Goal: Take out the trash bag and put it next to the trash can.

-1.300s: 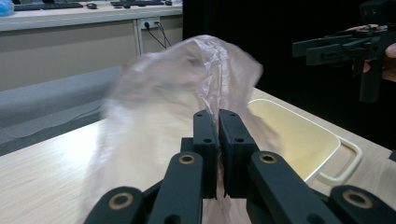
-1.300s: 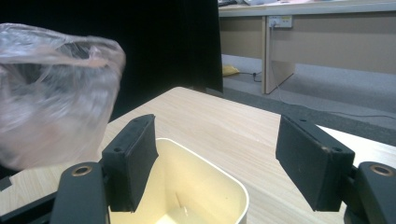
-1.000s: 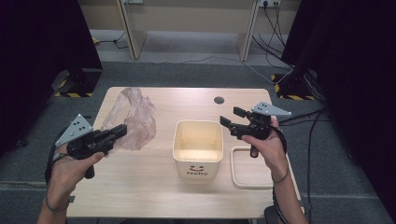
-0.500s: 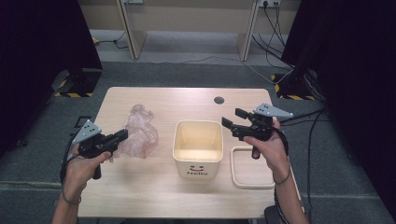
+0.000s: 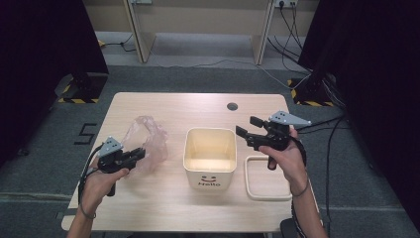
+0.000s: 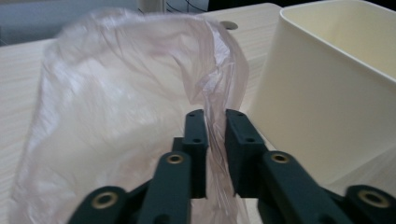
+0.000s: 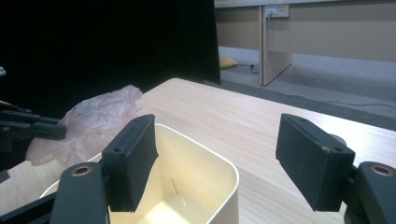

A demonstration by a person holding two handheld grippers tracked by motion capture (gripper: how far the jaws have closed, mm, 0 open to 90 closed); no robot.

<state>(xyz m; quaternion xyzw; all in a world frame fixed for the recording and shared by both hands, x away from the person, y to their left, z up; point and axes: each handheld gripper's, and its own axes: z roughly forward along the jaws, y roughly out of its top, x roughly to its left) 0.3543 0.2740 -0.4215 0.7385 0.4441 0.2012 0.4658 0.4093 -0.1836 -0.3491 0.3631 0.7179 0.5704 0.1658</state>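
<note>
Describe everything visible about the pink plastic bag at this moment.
The pink plastic bag is thin, translucent, crinkled film, billowed into a loose hump on the wooden table, left of the cream bin and apart from it. A fold of its edge runs between the left gripper jaws, which have just been opening; a slight gap shows beside the film, so the grip looks released.

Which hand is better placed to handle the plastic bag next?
Left. The left tool has the pink plastic bag between its jaws, which have just been opening. The right tool hangs open over the cream bin, apart from the bag.
</note>
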